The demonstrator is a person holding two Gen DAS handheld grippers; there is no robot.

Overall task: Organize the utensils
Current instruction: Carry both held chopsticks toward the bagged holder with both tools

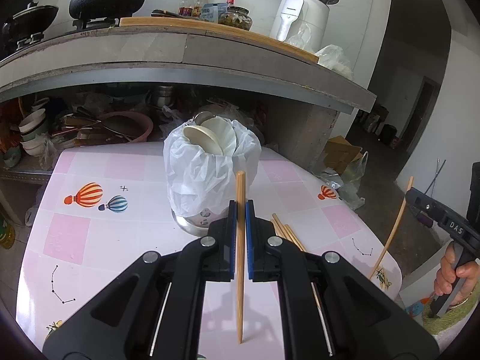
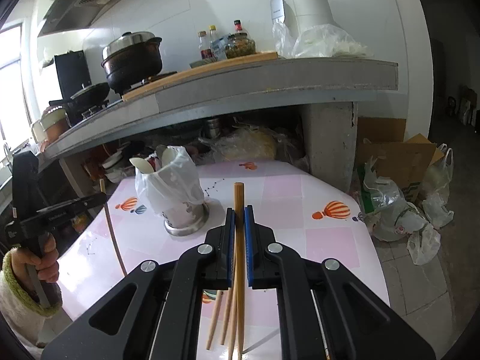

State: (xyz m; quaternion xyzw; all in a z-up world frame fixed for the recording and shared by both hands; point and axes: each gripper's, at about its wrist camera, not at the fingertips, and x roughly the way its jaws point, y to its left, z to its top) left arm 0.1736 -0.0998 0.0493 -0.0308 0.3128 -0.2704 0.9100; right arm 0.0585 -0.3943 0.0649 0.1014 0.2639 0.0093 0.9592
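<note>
In the left wrist view my left gripper is shut on a wooden chopstick that stands nearly upright, its tip over the pink tablecloth. Just beyond it stands a metal utensil holder lined with a white plastic bag, with pale spoons inside. Loose chopsticks lie on the table to the right. In the right wrist view my right gripper is shut on another chopstick, above loose chopsticks. The holder is ahead to the left. Each view also shows the other gripper holding its chopstick.
A grey concrete counter overhangs the table's far side, with pots, bottles and a white appliance on top and bowls stored beneath. Cardboard boxes and plastic bags sit on the floor to the right. A sleeved hand grips the left tool.
</note>
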